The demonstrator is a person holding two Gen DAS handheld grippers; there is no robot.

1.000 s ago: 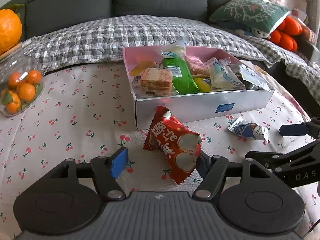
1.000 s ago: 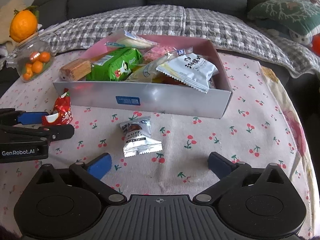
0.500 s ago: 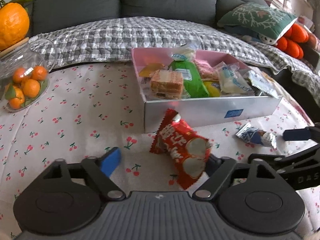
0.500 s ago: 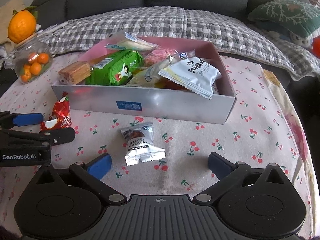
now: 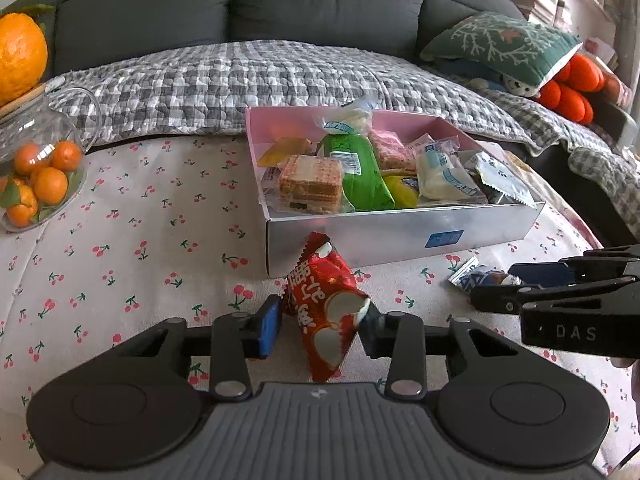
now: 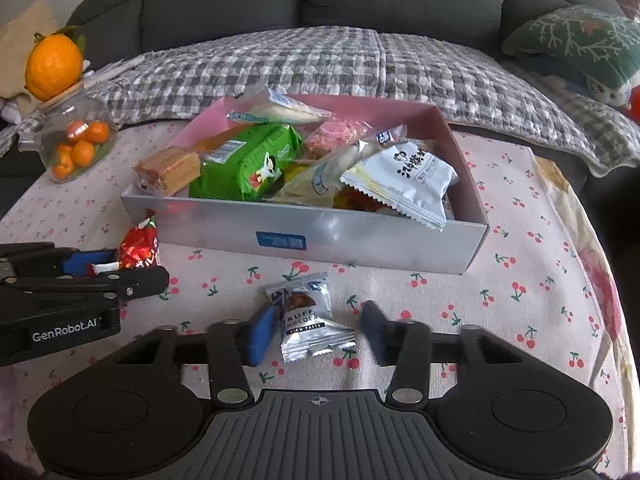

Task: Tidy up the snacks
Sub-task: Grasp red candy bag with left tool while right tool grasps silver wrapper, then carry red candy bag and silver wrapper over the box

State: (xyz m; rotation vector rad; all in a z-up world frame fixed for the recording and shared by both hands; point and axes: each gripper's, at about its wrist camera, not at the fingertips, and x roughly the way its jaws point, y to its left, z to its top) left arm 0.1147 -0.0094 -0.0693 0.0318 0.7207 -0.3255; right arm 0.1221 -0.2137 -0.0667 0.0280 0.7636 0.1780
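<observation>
Left gripper pinches the red foil snack packet just before the silver cardboard box, already filled with snacks. Right gripper, spread, brackets the silver truffle chocolate packet on the cherry-print tablecloth. Both packets remain unboxed.

Cherry-print tablecloth up close, a glass jar of little oranges on the far left, then a checked blanket and green cushion on the dark sofa behind.
</observation>
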